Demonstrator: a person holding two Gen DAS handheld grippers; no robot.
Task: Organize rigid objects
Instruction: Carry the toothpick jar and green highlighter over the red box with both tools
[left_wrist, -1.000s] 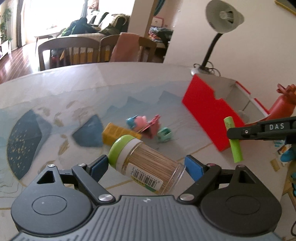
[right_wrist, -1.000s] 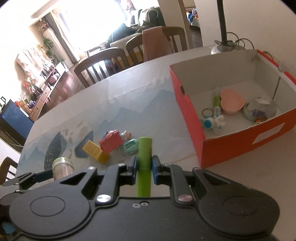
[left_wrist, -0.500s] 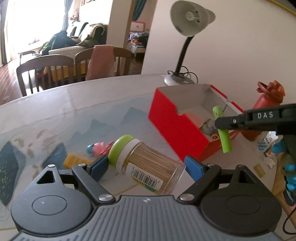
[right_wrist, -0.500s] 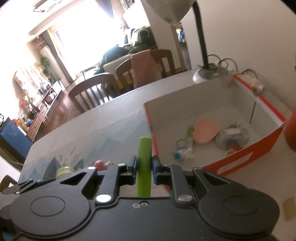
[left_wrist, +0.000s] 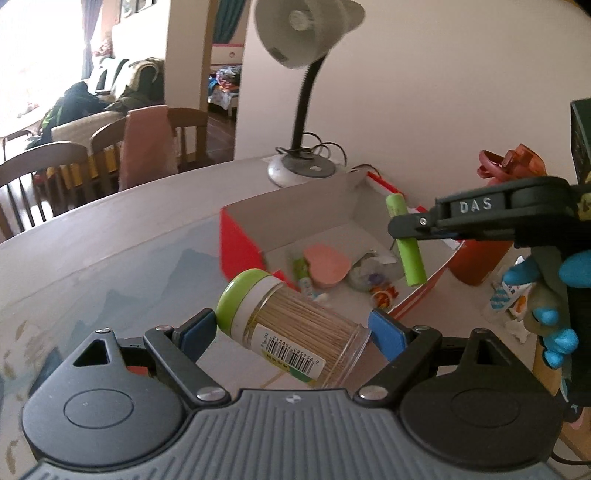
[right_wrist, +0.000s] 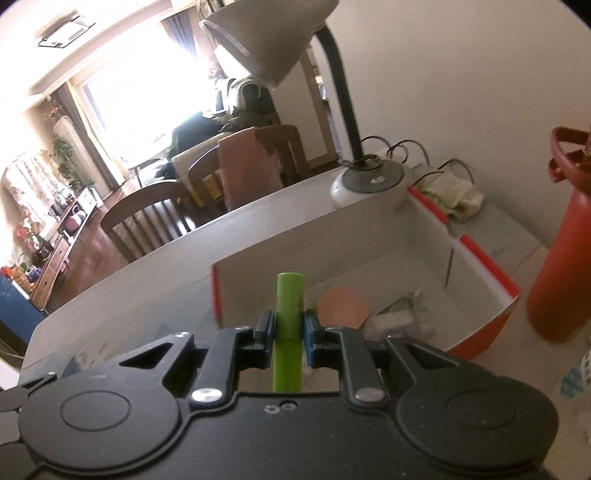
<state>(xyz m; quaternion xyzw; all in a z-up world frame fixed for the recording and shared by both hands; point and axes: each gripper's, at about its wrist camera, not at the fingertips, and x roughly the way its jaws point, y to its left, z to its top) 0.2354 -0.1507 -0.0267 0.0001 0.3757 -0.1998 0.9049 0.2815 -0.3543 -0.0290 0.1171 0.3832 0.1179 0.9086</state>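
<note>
My left gripper (left_wrist: 291, 330) is shut on a clear toothpick jar (left_wrist: 295, 332) with a green lid, held crosswise between its blue pads just short of the red cardboard box (left_wrist: 240, 243). My right gripper (right_wrist: 289, 325) is shut on a green stick (right_wrist: 288, 321). The left wrist view shows that green stick (left_wrist: 406, 243) hanging over the box's open top. A pink heart-shaped piece (left_wrist: 325, 266) and several small toys lie on the box's white floor. A hand in a blue glove (left_wrist: 554, 321) holds the right gripper.
A grey desk lamp (left_wrist: 299, 96) stands behind the box, with its shade above it. A red bottle (right_wrist: 557, 251) stands right of the box, with a folded cloth (right_wrist: 454, 199) behind. Wooden chairs (left_wrist: 55, 173) line the table's far side. The patterned mat (left_wrist: 92, 288) lies to the left.
Both grippers have travelled right and up, away from the toys on the mat. The box now fills both views, and the green stick has come over its opening. Both grips are unchanged.
</note>
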